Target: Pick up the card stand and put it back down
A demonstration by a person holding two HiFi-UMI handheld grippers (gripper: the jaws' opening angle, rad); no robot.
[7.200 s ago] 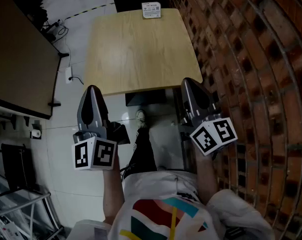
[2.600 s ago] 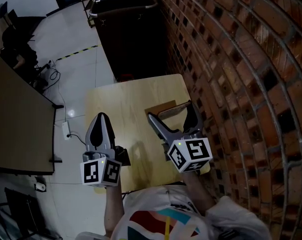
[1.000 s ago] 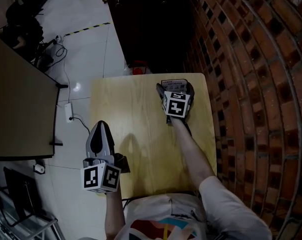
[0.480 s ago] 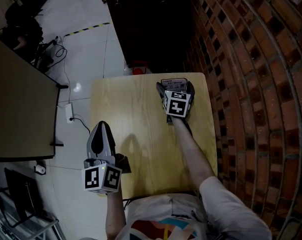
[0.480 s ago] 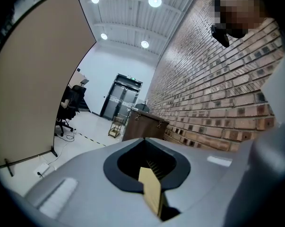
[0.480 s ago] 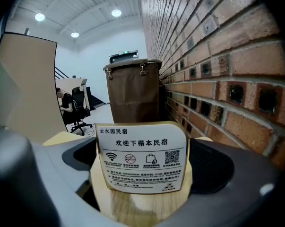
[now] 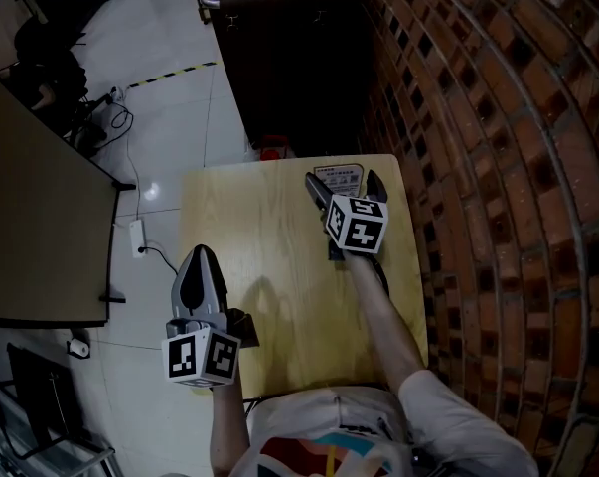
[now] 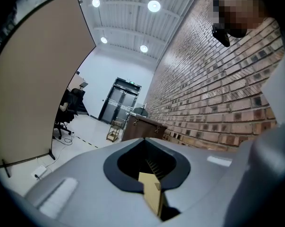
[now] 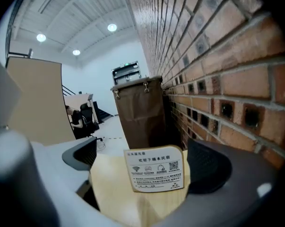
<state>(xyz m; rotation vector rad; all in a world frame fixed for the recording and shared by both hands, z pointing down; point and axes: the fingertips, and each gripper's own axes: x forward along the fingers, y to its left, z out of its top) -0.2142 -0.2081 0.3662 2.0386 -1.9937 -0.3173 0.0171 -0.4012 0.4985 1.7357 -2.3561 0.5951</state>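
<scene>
Card stand is seen upright on the far end of the table, close to the corner by the brick wall, its printed face turned toward the right gripper's camera. It is framed by the right gripper, whose jaws are held wide apart, one to each side of the card. The right-hand jaw lies just beside the card's edge, though whether it touches cannot be told; the left-hand jaw is well apart from it. Nothing is gripped. Beyond the table's far edge a brown bin is set against the wall.

The left gripper is held over the near left part of the table, well away from the stand, its jaws pressed together on nothing.

The step in hand is judged to be the bracketing of the stand for the grasp; the lift is not yet made, though the same pose would equally suit a release. For the next move the card would need to be centred between the jaws, which would then be brought together on its side edges, squarely, so that the light stand is not tipped or pushed off the far edge.
</scene>
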